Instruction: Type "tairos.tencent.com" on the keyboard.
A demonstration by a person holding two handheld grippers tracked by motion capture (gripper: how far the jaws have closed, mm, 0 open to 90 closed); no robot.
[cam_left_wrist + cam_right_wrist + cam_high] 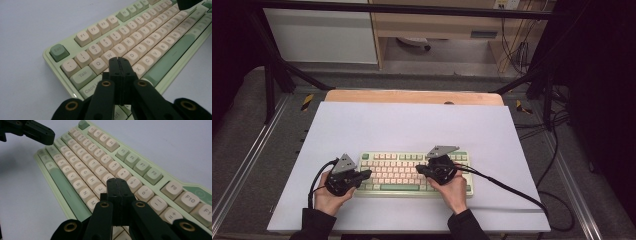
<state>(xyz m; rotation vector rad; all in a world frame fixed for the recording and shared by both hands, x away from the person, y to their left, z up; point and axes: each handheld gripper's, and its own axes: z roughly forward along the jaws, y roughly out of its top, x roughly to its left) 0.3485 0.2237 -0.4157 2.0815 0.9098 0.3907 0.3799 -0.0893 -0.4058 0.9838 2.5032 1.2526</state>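
While the bench [412, 125] under its pale sheet spreads well beyond both pairs of tongs in the high view, the two gripper views crop it to bare sheet around the keyboard. That keyboard [412, 172], pale green with cream keys, lies flat beneath and between the two pairs of tongs, its long axis running from the left tongs across to the right tongs, the function row on the side away from the hands and the green space bar [172, 56] on the near side. The high view gives the whole outline; key legends can be read from the gripper views alone.

A hand holds each pair. The left tongs [366, 173] sit over the keyboard's left end, tips pointing toward the right tongs; in the left gripper view the left tongs [120, 60] are closed tight with nothing between the jaws, tips just above the keys near W, S and D. Whether they touch a keycap is hard to judge from this angle. The right tongs [419, 169] sit over the right half, tips pointing back toward the left pair. In the right gripper view the right tongs [117, 181] are likewise pressed together and empty, tips over the keys around J and K, and the left pair's dark tip shows far off above the keyboard's other end.
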